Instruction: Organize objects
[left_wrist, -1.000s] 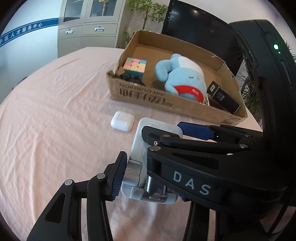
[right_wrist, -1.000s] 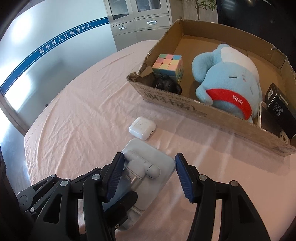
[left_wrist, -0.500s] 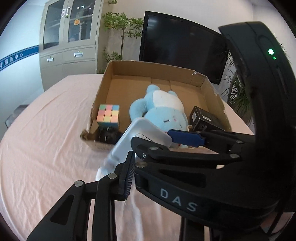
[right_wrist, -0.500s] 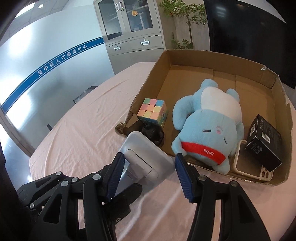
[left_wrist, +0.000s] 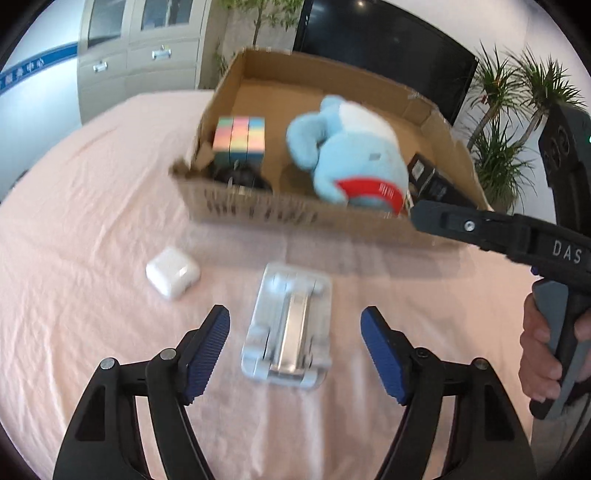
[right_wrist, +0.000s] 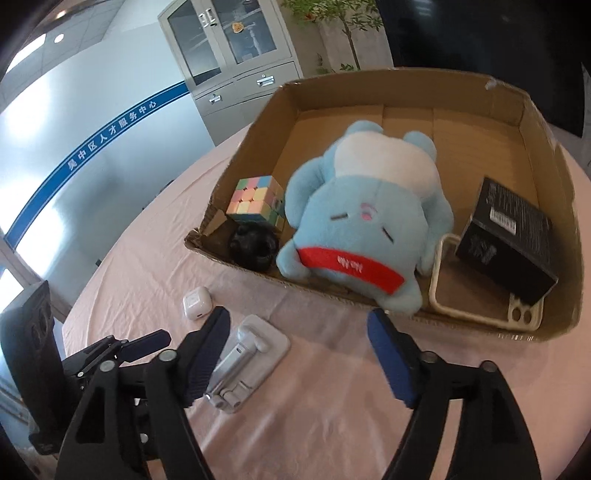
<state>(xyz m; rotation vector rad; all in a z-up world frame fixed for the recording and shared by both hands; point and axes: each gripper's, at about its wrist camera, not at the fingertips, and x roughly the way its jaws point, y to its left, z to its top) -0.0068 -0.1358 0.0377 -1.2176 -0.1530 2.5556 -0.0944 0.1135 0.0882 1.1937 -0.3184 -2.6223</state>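
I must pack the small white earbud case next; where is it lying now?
The earbud case lies on the pink tablecloth, outside the cardboard box, in front of its left corner, left of the folded white stand.

A creased pink cloth covers the table. The box is matt brown cardboard, the blue toy fuzzy plush. The white case looks like smooth glossy plastic; the stand, blurred, seems pale plastic with brushed metal.

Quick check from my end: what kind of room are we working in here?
Likely an office or service-centre meeting room: a grey filing cabinet with glass doors, a wall banner in Chinese characters, a large dark screen with potted plants, and a table under pink cloth.
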